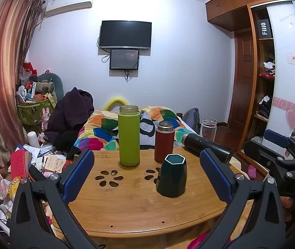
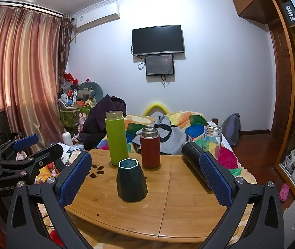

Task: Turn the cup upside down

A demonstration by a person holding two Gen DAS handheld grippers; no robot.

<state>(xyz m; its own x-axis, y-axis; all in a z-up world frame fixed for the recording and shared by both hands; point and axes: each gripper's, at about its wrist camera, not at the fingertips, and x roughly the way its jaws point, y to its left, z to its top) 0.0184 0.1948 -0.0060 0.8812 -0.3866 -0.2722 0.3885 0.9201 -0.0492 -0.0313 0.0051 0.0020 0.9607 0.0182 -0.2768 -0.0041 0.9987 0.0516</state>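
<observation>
A dark green faceted cup (image 1: 171, 176) stands on the bamboo table (image 1: 126, 203), narrow hexagonal end up and wide end down; it also shows in the right wrist view (image 2: 131, 181). My left gripper (image 1: 147, 176) is open and empty, its blue pads wide apart, short of the cup. My right gripper (image 2: 145, 178) is open and empty, the cup between its pads farther ahead. The right gripper's body shows at the right edge of the left wrist view (image 1: 282, 155).
A lime green bottle (image 1: 129, 137), a red flask (image 1: 164, 141) and a clear glass bottle (image 1: 208, 129) stand behind the cup. A black flask (image 1: 205, 144) lies on its side at the table's right. A cluttered bed lies beyond; a wardrobe (image 1: 261, 72) stands at the right.
</observation>
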